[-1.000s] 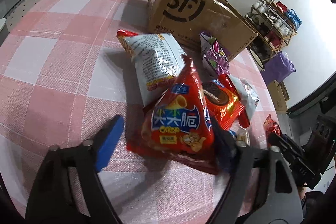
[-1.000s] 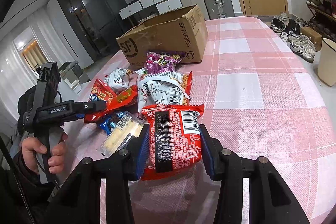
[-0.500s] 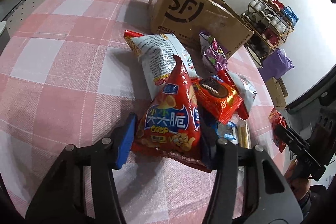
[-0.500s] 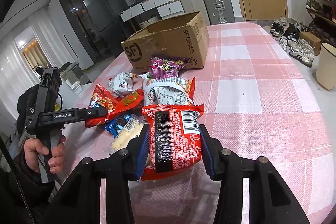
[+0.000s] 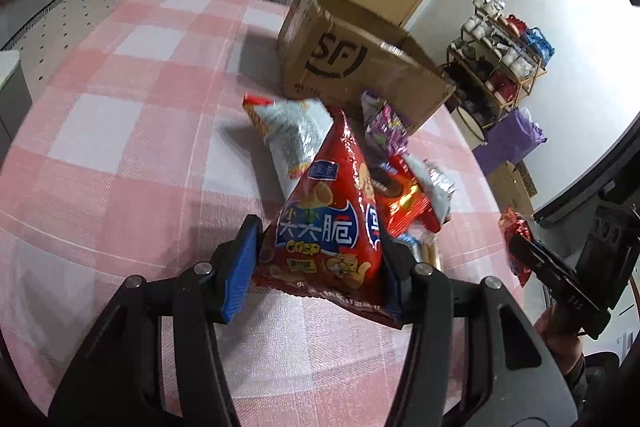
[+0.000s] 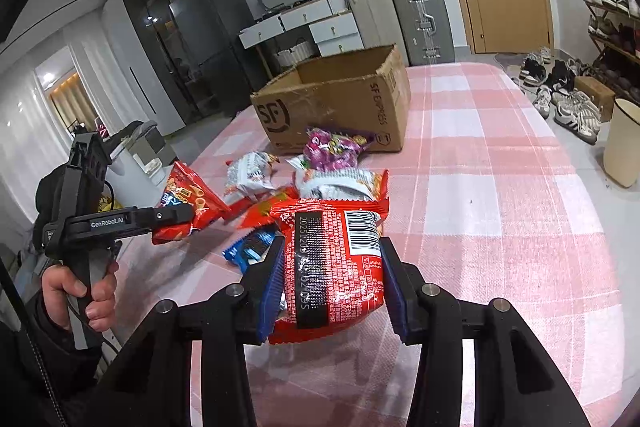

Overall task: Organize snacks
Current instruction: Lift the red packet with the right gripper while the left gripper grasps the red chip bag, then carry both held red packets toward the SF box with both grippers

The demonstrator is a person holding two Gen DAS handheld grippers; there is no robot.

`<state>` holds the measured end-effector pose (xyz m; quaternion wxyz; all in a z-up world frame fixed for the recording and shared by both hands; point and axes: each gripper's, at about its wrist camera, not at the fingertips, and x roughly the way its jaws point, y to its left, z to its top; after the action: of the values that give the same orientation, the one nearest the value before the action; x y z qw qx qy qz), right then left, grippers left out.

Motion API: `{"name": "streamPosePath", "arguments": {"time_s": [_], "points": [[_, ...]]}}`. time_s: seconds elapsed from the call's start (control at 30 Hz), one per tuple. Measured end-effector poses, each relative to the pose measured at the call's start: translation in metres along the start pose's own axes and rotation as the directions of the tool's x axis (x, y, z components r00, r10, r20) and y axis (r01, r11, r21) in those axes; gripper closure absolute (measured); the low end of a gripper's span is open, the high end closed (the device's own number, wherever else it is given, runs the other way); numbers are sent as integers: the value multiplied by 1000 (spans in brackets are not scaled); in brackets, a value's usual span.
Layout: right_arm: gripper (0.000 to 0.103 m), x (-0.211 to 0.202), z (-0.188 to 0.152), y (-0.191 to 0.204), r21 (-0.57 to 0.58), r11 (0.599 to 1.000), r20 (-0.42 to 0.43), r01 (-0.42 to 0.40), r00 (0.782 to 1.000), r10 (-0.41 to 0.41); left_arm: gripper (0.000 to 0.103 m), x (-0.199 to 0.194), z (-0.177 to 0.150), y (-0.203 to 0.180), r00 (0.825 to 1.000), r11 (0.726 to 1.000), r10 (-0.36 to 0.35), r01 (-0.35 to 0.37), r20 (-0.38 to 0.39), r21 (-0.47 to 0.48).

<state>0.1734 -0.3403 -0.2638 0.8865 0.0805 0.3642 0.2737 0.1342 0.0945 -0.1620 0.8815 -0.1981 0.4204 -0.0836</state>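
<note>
Pink-and-white check cloth covers the desk (image 5: 120, 155) in the left wrist view, with a brown cardboard box (image 5: 352, 67) marked SF standing open at its far side and a wooden door and a shoe rack behind. We hold the left tool (image 5: 316, 267) narrowed onto a red cone-shaped crisp bag (image 5: 332, 219); its blue pads press the bag's lower sides, and the bag's point tilts up and away from us. Beyond it lies the heap of snacks: a pale blue-white bag (image 5: 292, 131) nearest the box on the left, a purple packet (image 5: 386, 123) just before the box, and an orange-red biscuit packet (image 5: 400, 203) beside a silver one. At the right edge our right tool (image 5: 524, 255) shows from the side, with a red packet (image 5: 516, 231) caught in it.

Seen from the right wrist, the same checked desk (image 6: 500, 187) runs toward the door, suitcases and a grey fridge. Our right tool (image 6: 332, 291) is clamped on the red packet (image 6: 332, 267), barcode side up, clear of the cloth. The box (image 6: 340, 103) stands open behind the heap, with the purple packet (image 6: 336, 151) touching its front. On the left a hand (image 6: 80, 291) grips the left tool (image 6: 176, 217), which carries the crisp bag (image 6: 188, 203) above the desk edge. A blue packet (image 6: 252, 247) lies on the cloth between the two tools.
</note>
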Motion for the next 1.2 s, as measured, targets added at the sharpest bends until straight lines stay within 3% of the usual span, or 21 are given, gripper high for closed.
{"name": "streamPosePath", "arguments": {"time_s": [0.33, 0.67, 1.07, 1.2], "points": [[58, -8, 20, 17, -16, 999, 43, -32, 999, 33, 52, -42, 16, -27, 997, 996, 16, -23, 78, 87], [58, -22, 58, 31, -46, 997, 112, -67, 991, 71, 52, -91, 44, -70, 985, 982, -23, -9, 168, 188], [58, -32, 127, 45, -82, 992, 186, -96, 976, 110, 52, -119, 105, -104, 976, 967, -82, 29, 202, 253], [58, -29, 152, 51, -100, 990, 204, -96, 972, 114, 52, -115, 132, -114, 978, 962, -119, 71, 172, 262]]}}
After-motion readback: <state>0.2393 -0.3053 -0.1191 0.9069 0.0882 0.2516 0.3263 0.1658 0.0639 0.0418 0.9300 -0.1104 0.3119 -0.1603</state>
